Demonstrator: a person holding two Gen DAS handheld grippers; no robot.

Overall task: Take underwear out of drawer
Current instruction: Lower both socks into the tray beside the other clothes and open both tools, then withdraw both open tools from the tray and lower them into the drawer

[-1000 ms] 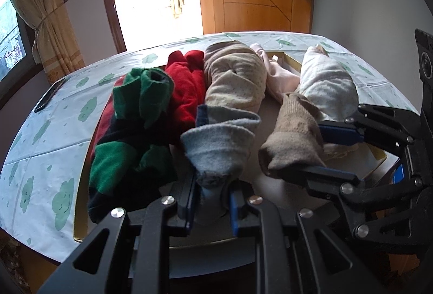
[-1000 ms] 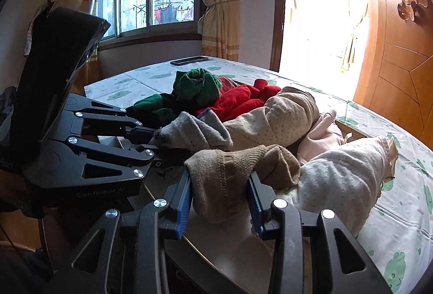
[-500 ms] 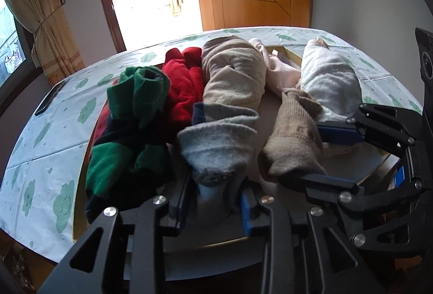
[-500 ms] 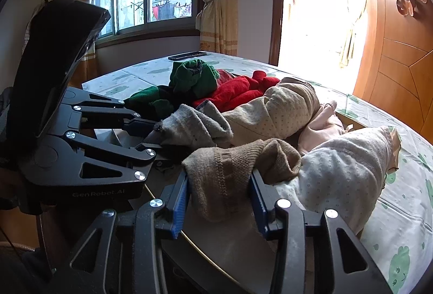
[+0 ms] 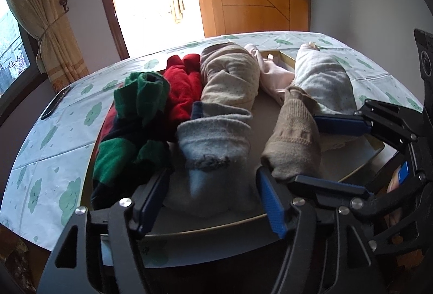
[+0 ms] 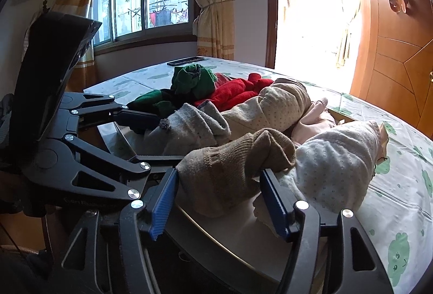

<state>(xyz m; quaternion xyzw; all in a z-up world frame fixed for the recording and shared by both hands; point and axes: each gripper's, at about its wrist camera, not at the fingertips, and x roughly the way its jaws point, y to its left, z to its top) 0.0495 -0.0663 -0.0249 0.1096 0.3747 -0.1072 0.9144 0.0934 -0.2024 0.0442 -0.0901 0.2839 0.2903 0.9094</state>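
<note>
Several rolled garments lie on a flat grey tray (image 5: 270, 110) with a gold rim, set on a bed. A grey roll (image 5: 213, 139) lies between the fingers of my left gripper (image 5: 211, 185). The jaws are opening and the blue pads stand off its sides. My right gripper (image 6: 219, 177) brackets a brown knit roll (image 6: 230, 164), jaws also opening, pads beside it without squeezing. Both rolls rest on the tray. The two views cross: the right gripper (image 5: 305, 149) shows from the side at the brown roll (image 5: 295, 137), and the left gripper (image 6: 170, 138) at the grey roll (image 6: 189, 126).
Further back on the tray lie a green and black roll (image 5: 135, 115), a red roll (image 5: 184, 88), a beige dotted roll (image 5: 230, 77), a pink garment (image 5: 273, 74) and a white dotted roll (image 5: 324, 80). A dark flat device (image 5: 54, 104) lies on the cloud-print sheet (image 5: 54, 153).
Both grippers have spread their jaws off the rolls they were pinching. The grey and brown rolls have puffed out and lie on the tray. Neither hand has shifted.
</note>
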